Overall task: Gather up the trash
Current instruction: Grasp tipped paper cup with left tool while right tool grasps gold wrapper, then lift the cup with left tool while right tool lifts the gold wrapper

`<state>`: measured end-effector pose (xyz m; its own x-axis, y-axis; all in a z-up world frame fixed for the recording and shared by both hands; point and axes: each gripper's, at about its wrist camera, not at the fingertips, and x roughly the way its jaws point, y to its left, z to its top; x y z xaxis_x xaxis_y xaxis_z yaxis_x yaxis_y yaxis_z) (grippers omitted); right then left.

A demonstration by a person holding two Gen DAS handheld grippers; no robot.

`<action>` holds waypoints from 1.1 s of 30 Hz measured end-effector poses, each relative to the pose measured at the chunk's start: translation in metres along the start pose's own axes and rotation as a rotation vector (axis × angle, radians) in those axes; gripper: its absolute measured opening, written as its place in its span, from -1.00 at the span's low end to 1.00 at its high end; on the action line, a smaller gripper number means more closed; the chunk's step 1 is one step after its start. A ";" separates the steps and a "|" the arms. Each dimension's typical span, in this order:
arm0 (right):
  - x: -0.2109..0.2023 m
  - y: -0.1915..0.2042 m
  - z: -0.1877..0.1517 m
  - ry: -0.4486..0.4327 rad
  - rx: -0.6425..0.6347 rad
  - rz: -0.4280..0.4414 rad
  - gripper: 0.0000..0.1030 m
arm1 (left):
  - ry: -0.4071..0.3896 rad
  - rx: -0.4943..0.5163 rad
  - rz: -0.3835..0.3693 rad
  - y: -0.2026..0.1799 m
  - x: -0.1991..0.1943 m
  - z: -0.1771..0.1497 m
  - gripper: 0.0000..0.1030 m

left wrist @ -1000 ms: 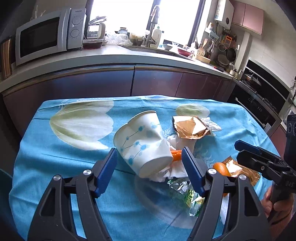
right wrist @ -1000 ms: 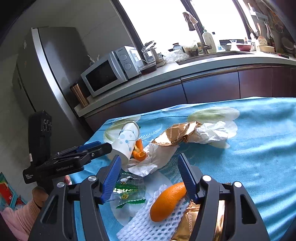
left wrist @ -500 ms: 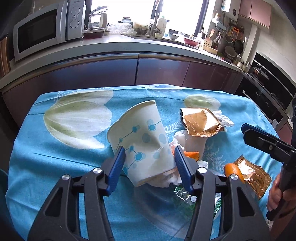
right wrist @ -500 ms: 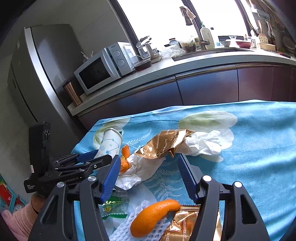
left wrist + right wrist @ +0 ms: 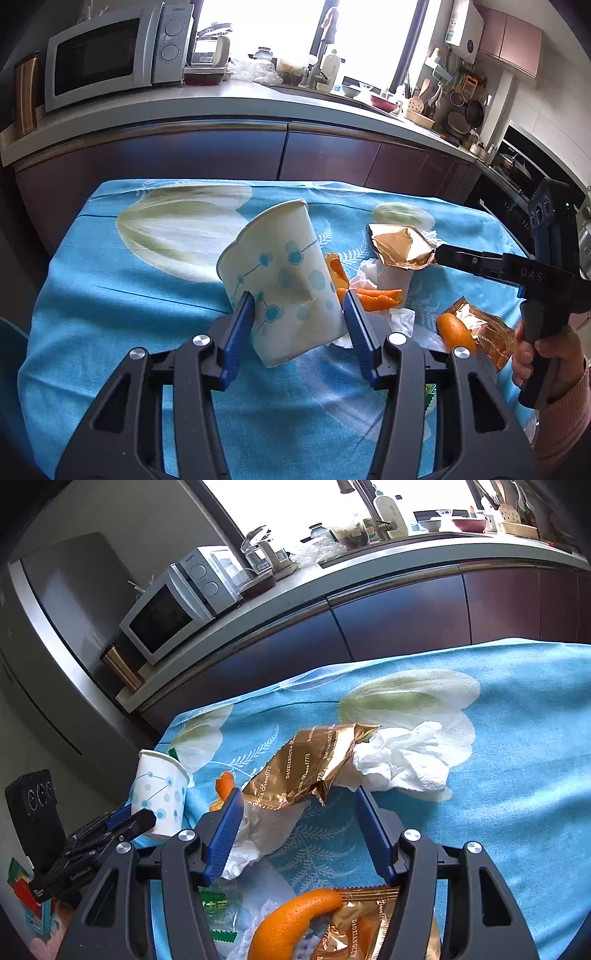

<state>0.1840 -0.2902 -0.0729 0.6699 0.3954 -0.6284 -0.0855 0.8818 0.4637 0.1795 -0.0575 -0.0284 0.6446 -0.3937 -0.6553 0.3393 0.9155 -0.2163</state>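
Now left claw [image 5: 298,319] closing around tilted paper cup [image 5: 282,280], mouth up-left, right claw [image 5: 299,830] apart.

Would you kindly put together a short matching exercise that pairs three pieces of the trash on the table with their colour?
Things:
1. paper cup
2. crumpled tissue
3. snack wrapper

Colours:
A. shiny gold
B. plain white
C. white with blue dots

Pairs: 1-C, 2-B, 3-A
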 end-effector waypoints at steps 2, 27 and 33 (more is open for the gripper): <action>0.005 -0.002 0.002 0.017 0.023 0.003 0.09 | -0.011 0.003 0.001 0.003 -0.006 -0.002 -0.04; -0.025 0.040 -0.021 -0.085 0.007 0.218 -0.81 | -0.086 0.013 0.040 0.036 -0.084 -0.036 -0.05; -0.028 0.068 -0.040 -0.070 -0.033 0.297 -0.81 | -0.101 0.022 0.053 0.043 -0.105 -0.046 -0.06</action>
<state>0.1300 -0.2307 -0.0490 0.6613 0.6197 -0.4227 -0.3086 0.7383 0.5997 0.0951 0.0272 -0.0022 0.7275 -0.3525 -0.5886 0.3177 0.9335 -0.1665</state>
